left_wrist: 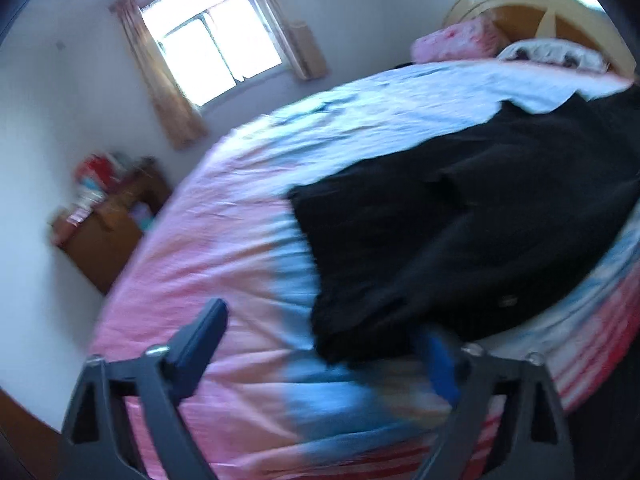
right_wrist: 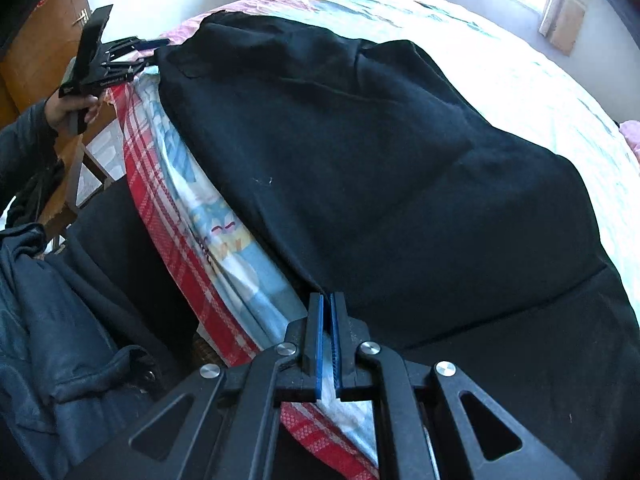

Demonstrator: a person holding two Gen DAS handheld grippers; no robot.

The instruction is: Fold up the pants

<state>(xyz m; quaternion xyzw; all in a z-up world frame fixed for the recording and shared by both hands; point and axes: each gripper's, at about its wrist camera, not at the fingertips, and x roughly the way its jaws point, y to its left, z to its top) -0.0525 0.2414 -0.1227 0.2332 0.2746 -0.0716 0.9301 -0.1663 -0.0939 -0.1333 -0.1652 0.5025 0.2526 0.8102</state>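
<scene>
While the black pants [right_wrist: 360, 168] lie spread along the bed's [left_wrist: 224, 216] near edge | right gripper [right_wrist: 329, 308] nearly closed at their near hem, pinch on cloth not certain | left gripper [left_wrist: 320, 340] wide open, empty, by the far end | judged: lining up both ends for a fold.

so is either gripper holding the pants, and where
The right gripper is shut on the black pants' near edge at the bedside. The left gripper is open, holding nothing.
</scene>
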